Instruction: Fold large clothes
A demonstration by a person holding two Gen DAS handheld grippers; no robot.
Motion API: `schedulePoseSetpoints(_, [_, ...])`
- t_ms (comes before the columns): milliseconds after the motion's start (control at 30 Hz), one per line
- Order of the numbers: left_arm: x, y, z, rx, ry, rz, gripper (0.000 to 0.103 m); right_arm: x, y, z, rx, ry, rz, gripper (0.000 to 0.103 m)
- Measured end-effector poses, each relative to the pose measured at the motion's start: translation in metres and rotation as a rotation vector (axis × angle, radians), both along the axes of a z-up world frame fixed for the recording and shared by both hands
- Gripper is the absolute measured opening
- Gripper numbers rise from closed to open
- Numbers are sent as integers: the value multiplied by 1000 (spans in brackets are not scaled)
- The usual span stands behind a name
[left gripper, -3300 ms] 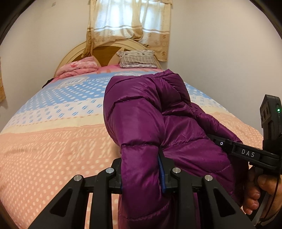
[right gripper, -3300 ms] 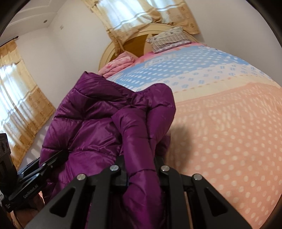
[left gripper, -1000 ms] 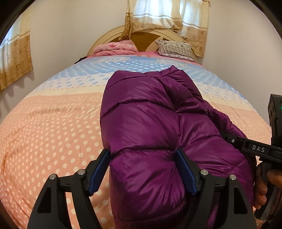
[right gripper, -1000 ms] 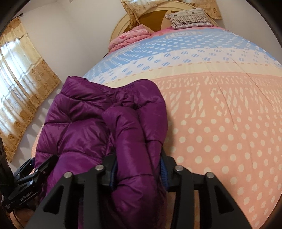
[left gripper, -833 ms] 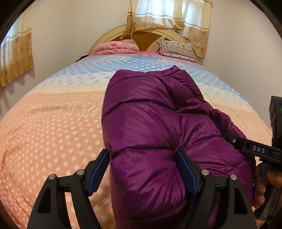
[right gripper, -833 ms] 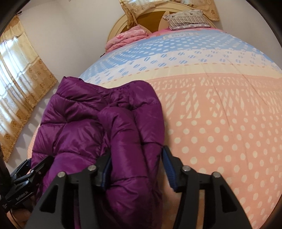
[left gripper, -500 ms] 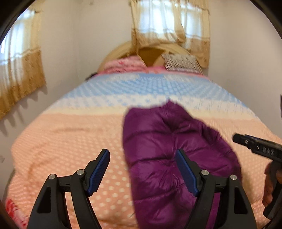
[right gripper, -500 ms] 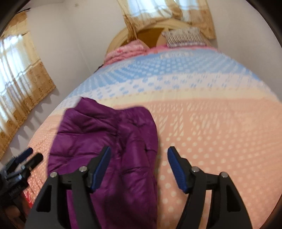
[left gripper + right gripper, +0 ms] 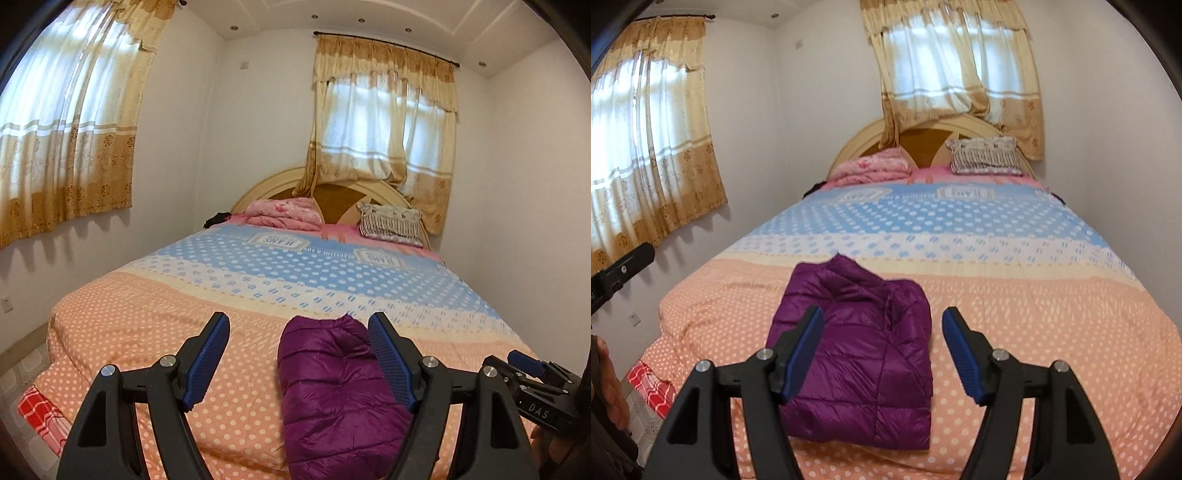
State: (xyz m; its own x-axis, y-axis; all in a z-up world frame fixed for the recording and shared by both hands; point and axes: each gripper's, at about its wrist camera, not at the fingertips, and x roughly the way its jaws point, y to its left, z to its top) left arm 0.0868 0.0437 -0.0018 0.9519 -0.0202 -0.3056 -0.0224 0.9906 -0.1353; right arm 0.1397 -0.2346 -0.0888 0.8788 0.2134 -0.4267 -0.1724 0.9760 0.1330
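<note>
A purple puffer jacket lies folded in a compact bundle on the bed's orange dotted quilt, near the front edge. My right gripper hovers above and behind it, jaws wide, nothing between the blue pads. In the left wrist view the jacket lies below my left gripper, which is open and apart from the fabric. The right gripper shows at that view's right edge, with part of a hand below it. The left gripper's tip shows at the left of the right wrist view.
A folded pink blanket and a striped pillow lie by the headboard. Walls run close along both sides of the bed. A red checked cloth hangs at the front left corner. Curtained windows stand behind and at left.
Both grippers opened and let go of the jacket, then rose and drew back. The jacket now lies on the quilt, small and below the fingers.
</note>
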Motion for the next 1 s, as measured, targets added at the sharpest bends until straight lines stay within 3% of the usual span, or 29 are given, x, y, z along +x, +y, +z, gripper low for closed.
schedulePoseSetpoints(1000, [4,-9,-16,19,42,-12,78,-7,1,-2,22,15,17,71])
